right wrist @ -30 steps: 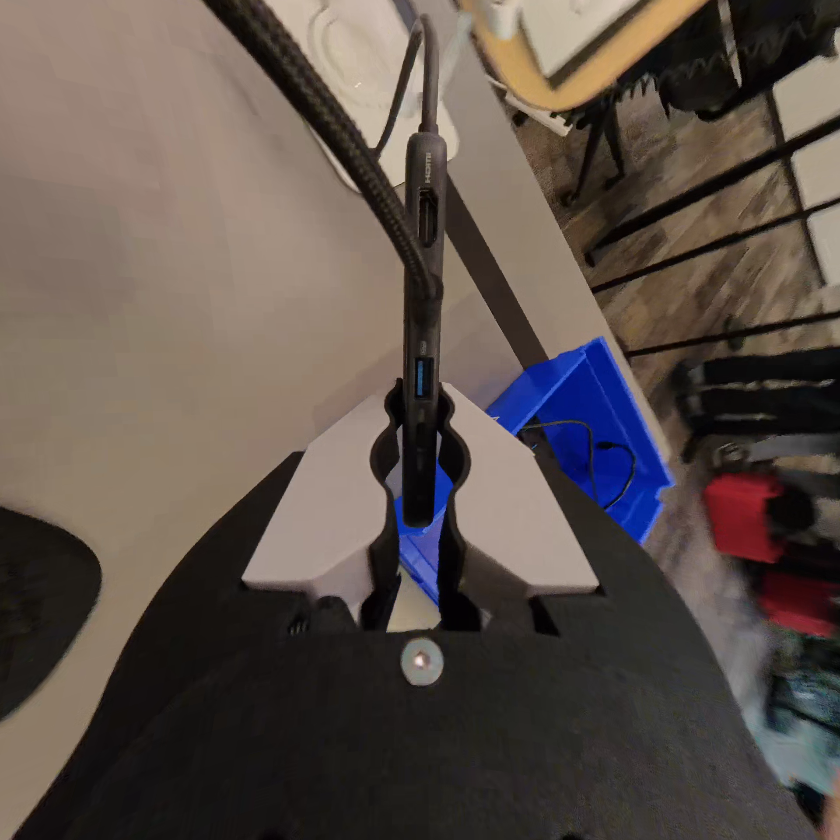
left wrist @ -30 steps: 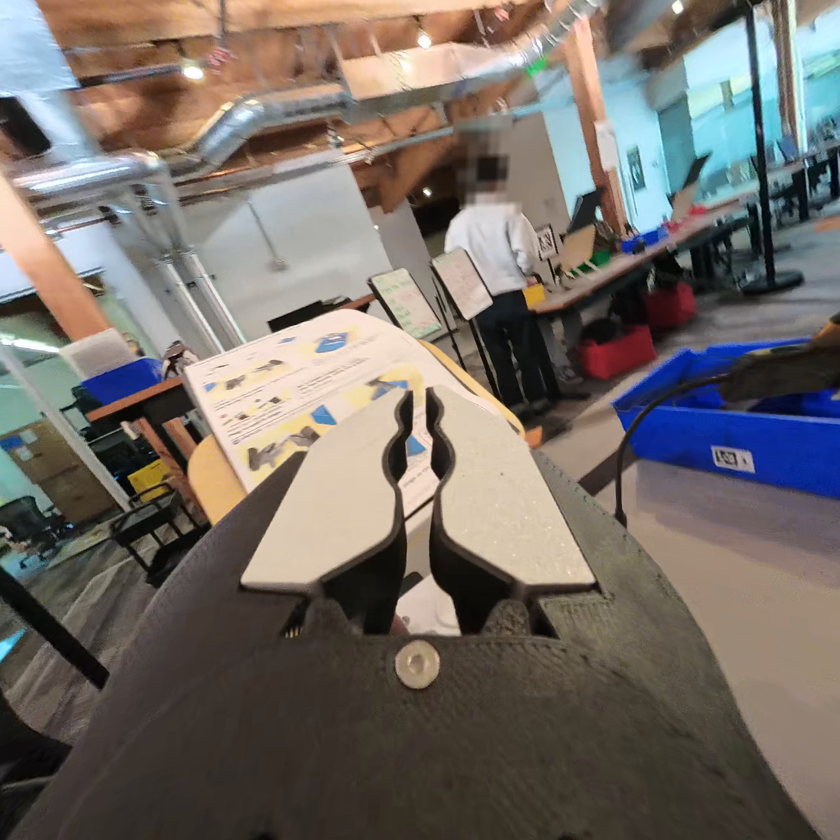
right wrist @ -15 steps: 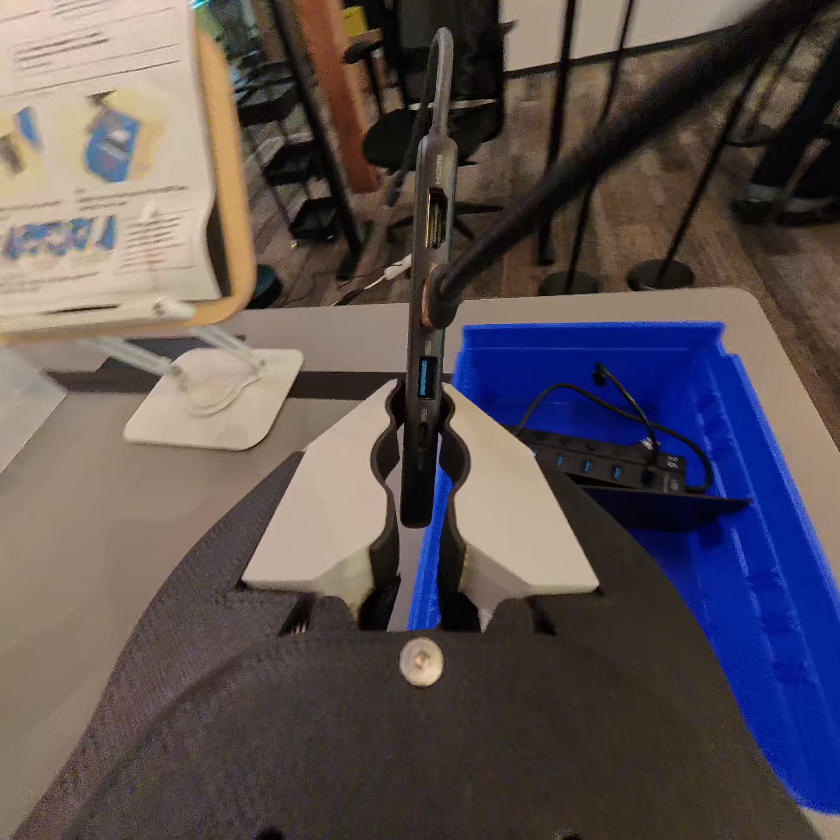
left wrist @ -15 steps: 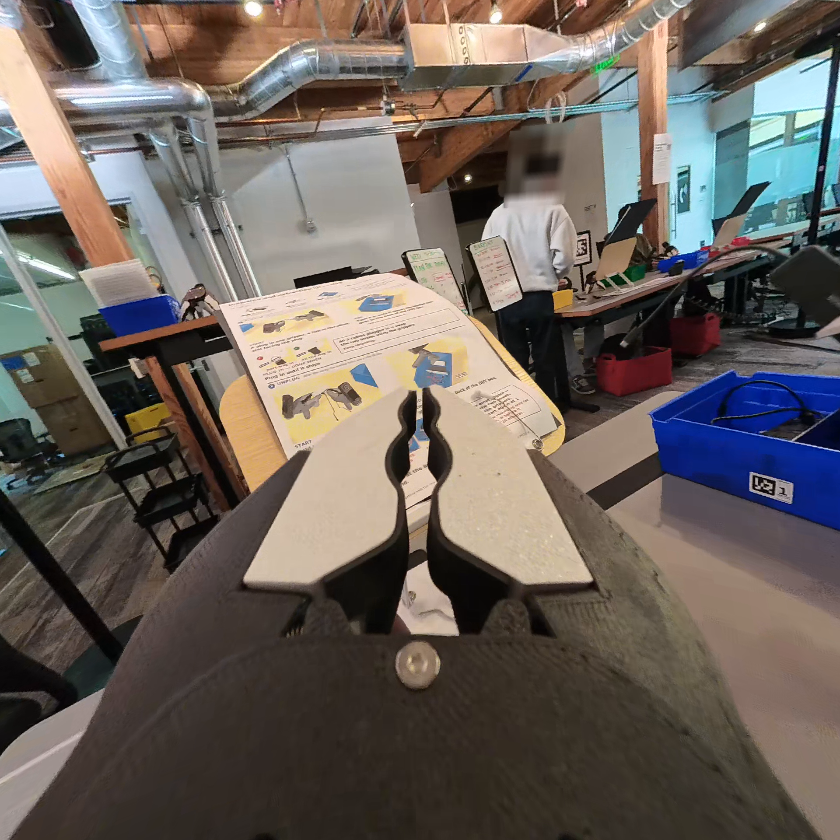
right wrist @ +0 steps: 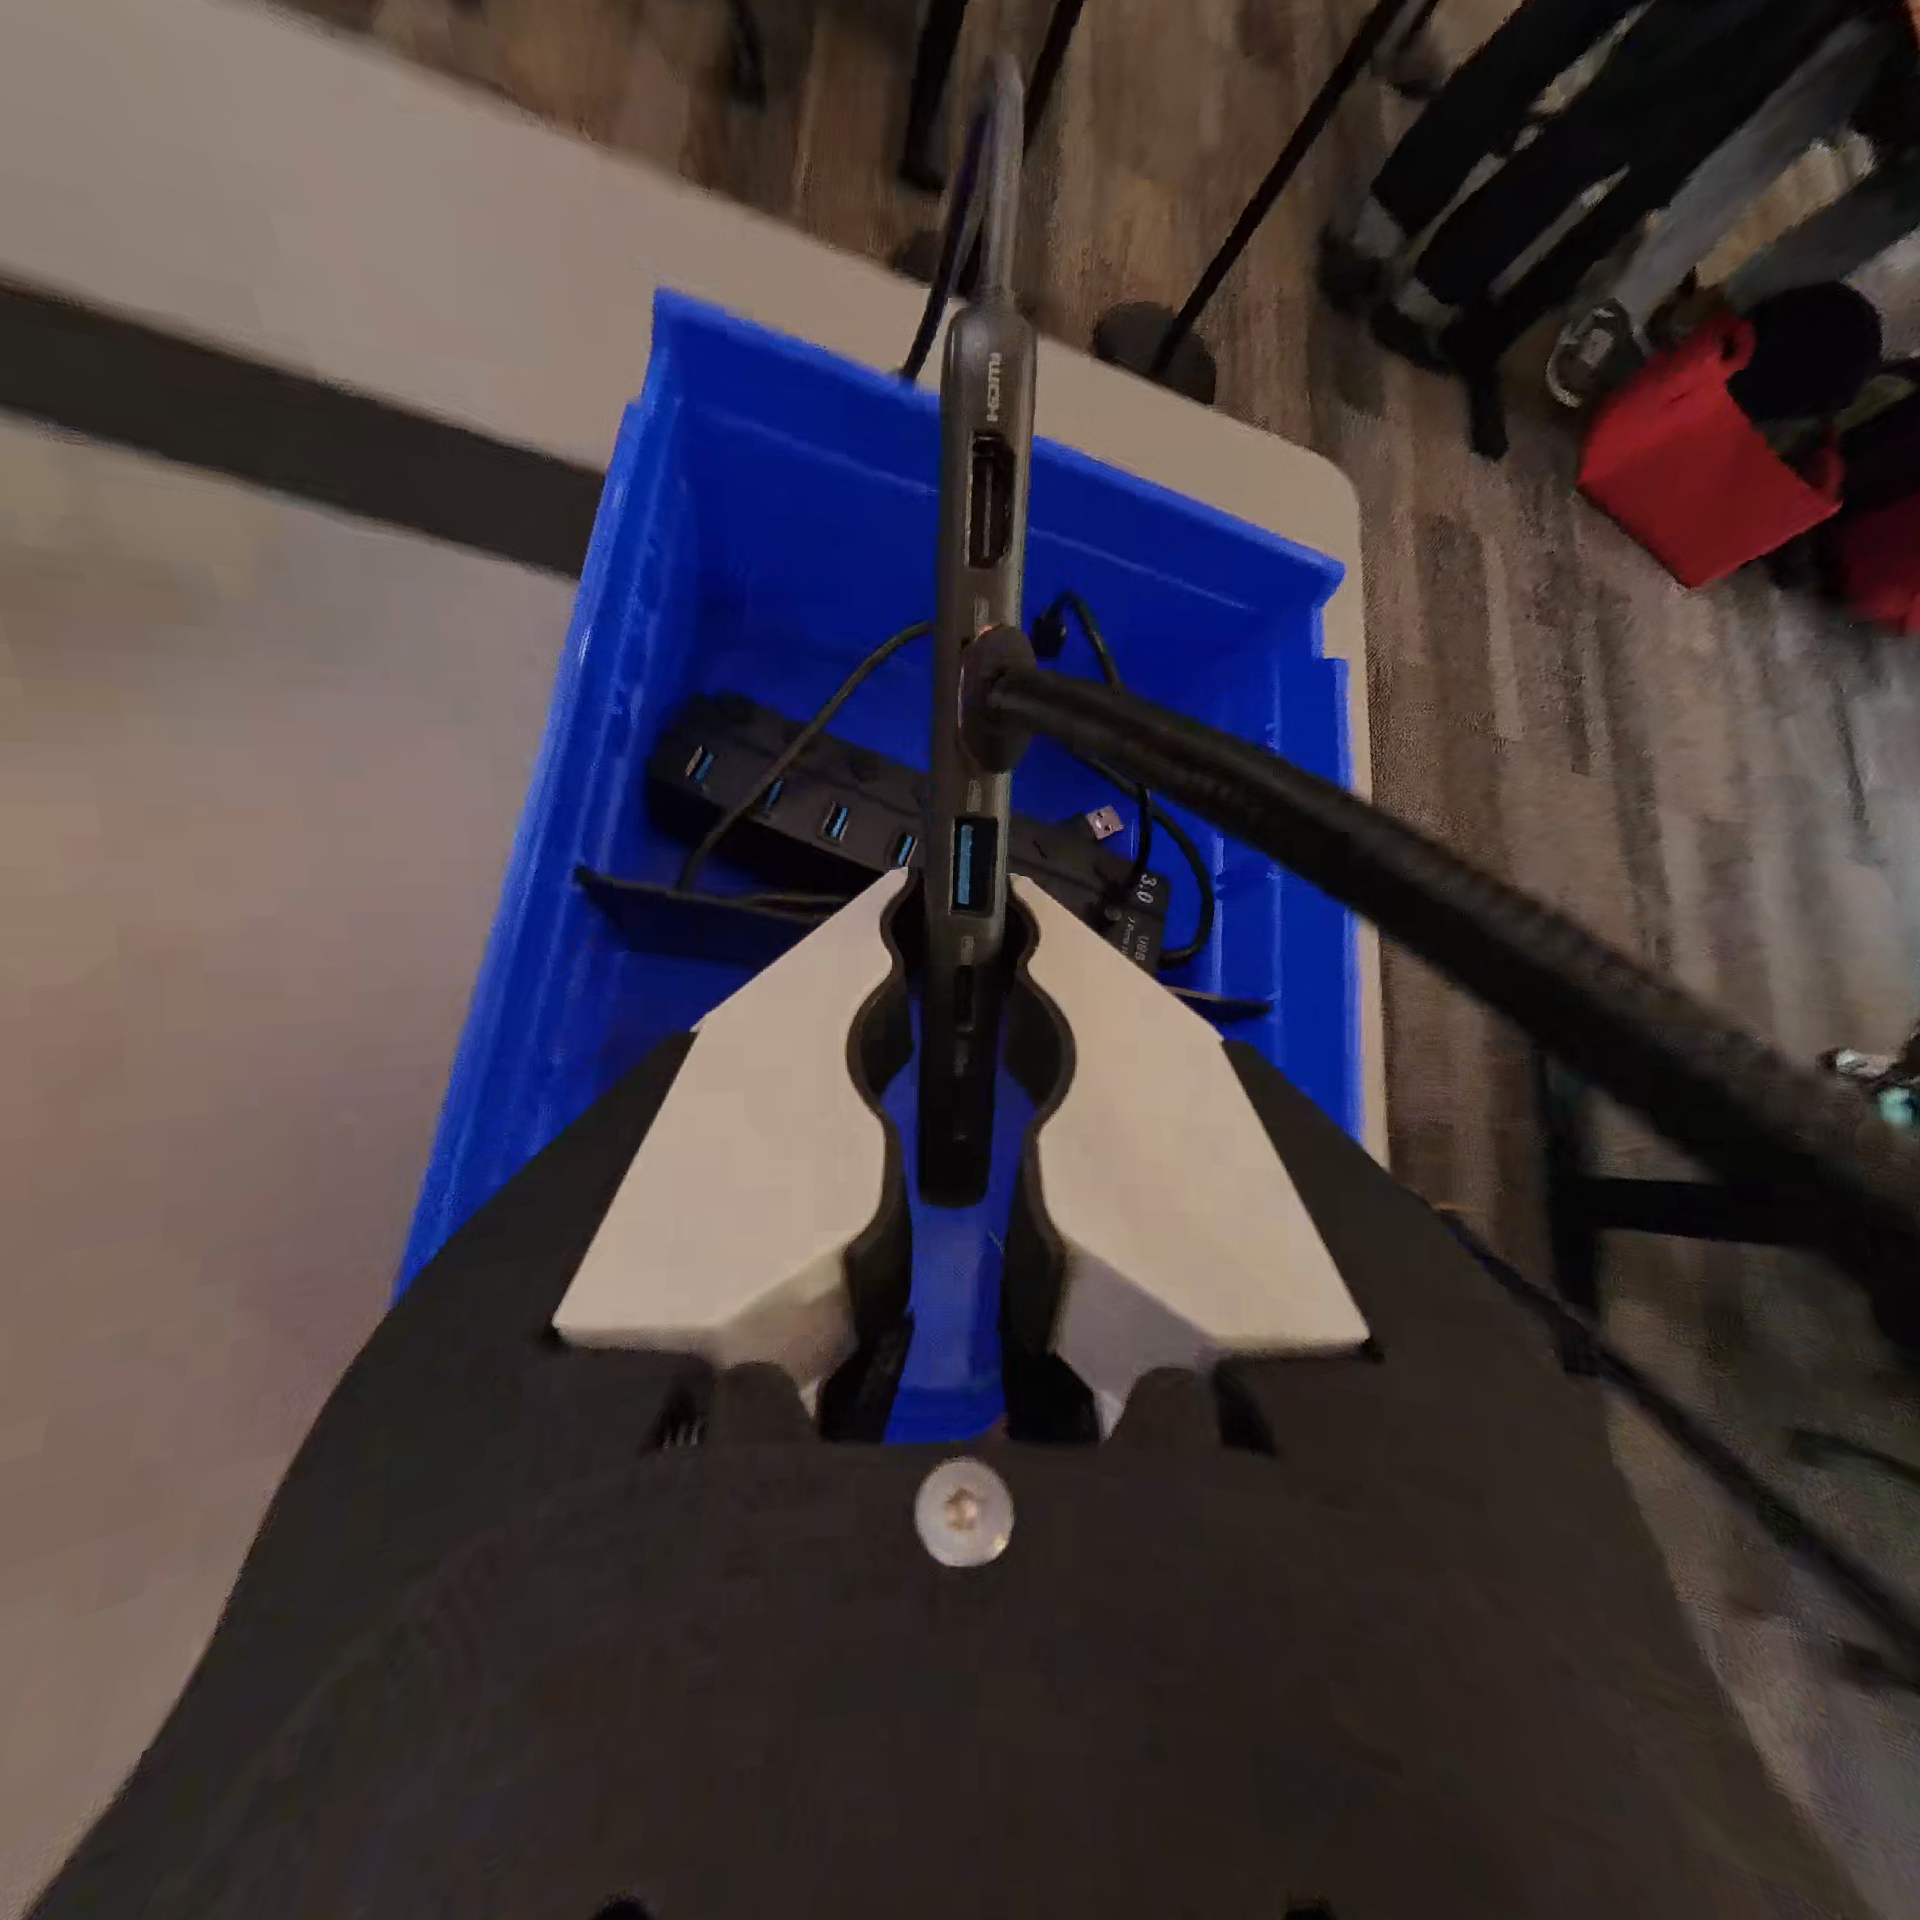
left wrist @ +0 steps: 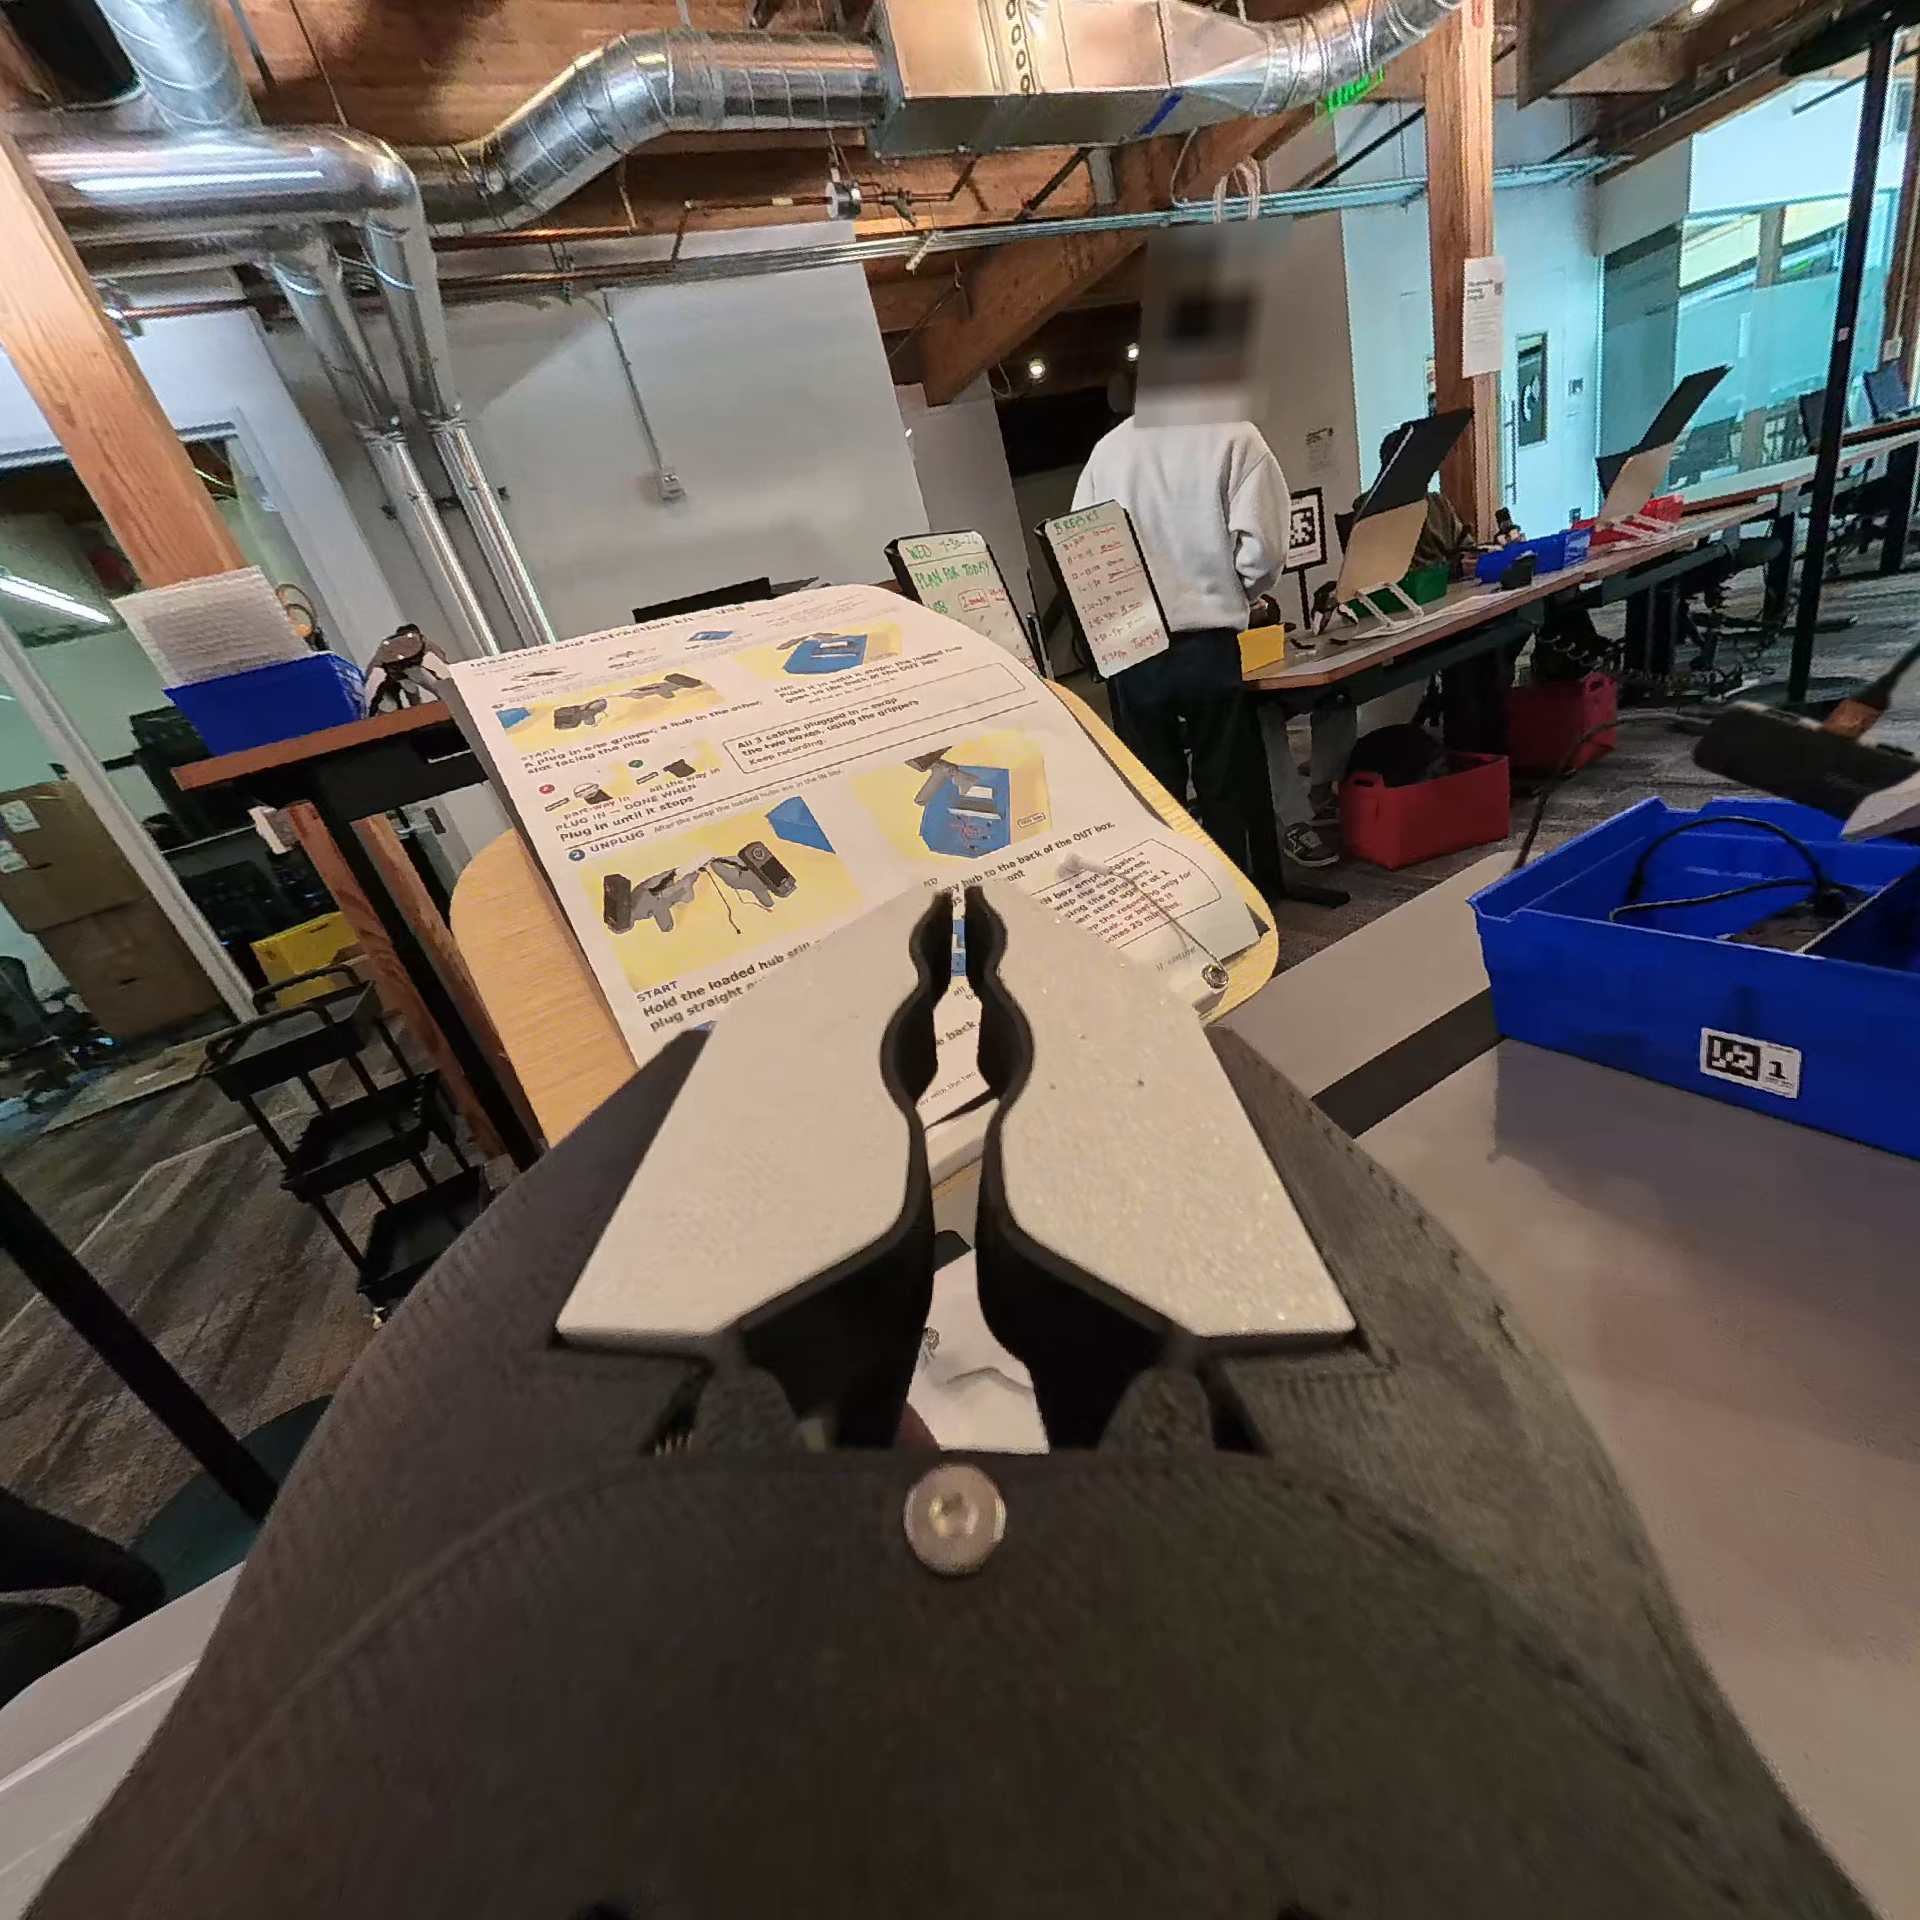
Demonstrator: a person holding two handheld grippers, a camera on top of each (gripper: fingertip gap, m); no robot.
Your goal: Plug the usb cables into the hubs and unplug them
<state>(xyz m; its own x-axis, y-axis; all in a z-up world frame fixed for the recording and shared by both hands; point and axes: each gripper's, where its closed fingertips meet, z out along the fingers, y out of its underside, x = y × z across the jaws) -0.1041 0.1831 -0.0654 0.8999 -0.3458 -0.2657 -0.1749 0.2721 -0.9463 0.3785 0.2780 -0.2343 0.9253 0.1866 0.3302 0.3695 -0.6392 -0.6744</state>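
Note:
My right gripper (right wrist: pixel 958 902) is shut on a slim dark grey hub (right wrist: pixel 985 540), held on edge above a blue bin (right wrist: pixel 623 665). A thick black braided cable (right wrist: pixel 1455 894) is plugged into the hub's side and runs off to the right. A black multi-port hub (right wrist: pixel 790 800) with thin black cables lies inside the bin. My left gripper (left wrist: pixel 958 914) is shut and empty, raised over the table and facing an instruction sheet (left wrist: pixel 831 790). The held hub shows at the far right of the left wrist view (left wrist: pixel 1808 764), above the blue bin (left wrist: pixel 1662 987).
The grey table (left wrist: pixel 1683 1299) has a dark seam strip (right wrist: pixel 260 436). The instruction sheet rests on a tan board stand (left wrist: pixel 520 966). A person (left wrist: pixel 1195 582) stands at far tables. A red crate (right wrist: pixel 1704 457) and black stand legs are on the floor beyond the table edge. Some 50 centimeters of space lies between my two pairs of fingers.
My right gripper has swung with the hub from over the bare table to above the blue bin, now looking down into it. My left gripper has levelled out and stays shut.

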